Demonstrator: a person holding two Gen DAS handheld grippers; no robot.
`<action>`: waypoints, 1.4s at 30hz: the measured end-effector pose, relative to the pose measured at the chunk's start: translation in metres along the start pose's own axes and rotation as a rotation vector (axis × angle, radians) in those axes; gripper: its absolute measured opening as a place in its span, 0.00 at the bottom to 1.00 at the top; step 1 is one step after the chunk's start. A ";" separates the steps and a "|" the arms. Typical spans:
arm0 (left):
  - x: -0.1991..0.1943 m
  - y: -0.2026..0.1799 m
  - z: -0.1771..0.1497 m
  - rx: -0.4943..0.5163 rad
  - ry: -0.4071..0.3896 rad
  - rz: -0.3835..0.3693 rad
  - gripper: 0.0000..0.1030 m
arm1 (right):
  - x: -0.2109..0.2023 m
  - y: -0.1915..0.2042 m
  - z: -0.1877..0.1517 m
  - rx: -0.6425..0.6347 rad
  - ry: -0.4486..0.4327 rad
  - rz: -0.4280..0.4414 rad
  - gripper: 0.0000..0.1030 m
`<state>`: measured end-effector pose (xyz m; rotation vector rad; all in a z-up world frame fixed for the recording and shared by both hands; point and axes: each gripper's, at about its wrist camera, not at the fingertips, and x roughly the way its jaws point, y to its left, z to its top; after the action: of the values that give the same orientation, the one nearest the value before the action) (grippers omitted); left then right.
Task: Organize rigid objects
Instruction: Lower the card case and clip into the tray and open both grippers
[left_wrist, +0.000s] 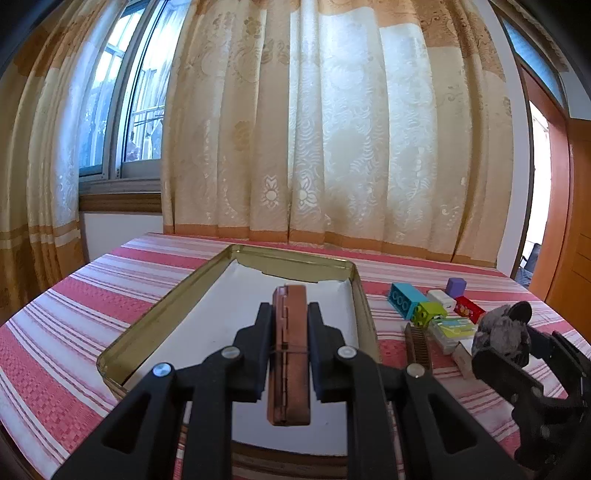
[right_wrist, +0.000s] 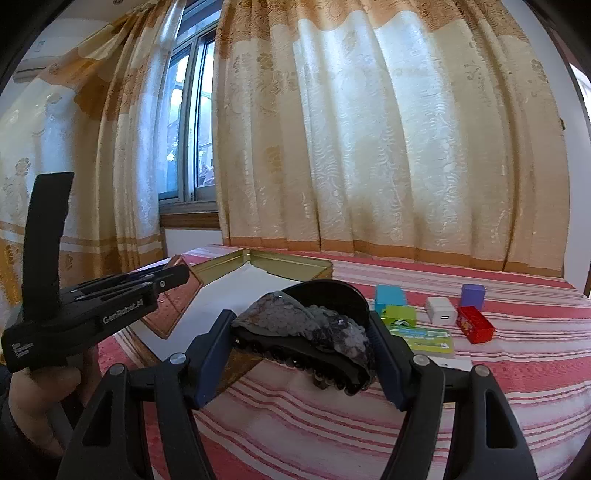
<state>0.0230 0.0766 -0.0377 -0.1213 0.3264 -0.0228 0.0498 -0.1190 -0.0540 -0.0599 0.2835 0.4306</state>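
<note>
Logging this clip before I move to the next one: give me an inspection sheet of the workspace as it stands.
Surface: red and white striped cloth covering the table.
Job's things: open gold tin with a white lining; brown flat case held edge-up over it; dark sequinned hair claw held above the cloth.
Clutter: blue block, green block, white charger, purple block, red box, comb, green card packet, all loose to the right of the tin.
Grippers: left gripper shut on the case; right gripper, jaws closed on the claw.
Cables: nothing seen.
Surroundings: cream curtains, window, orange door.
</note>
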 end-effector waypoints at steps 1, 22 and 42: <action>0.001 0.001 0.000 -0.003 0.004 0.001 0.16 | 0.001 0.001 0.000 -0.001 0.002 0.003 0.69; 0.019 0.016 0.007 -0.031 0.103 -0.025 0.16 | 0.022 0.008 0.015 0.001 0.073 0.079 0.69; 0.100 0.037 0.053 0.043 0.360 0.033 0.16 | 0.159 0.022 0.065 0.039 0.335 0.219 0.70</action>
<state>0.1345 0.1150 -0.0246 -0.0686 0.6867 -0.0188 0.1961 -0.0277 -0.0362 -0.0627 0.6317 0.6332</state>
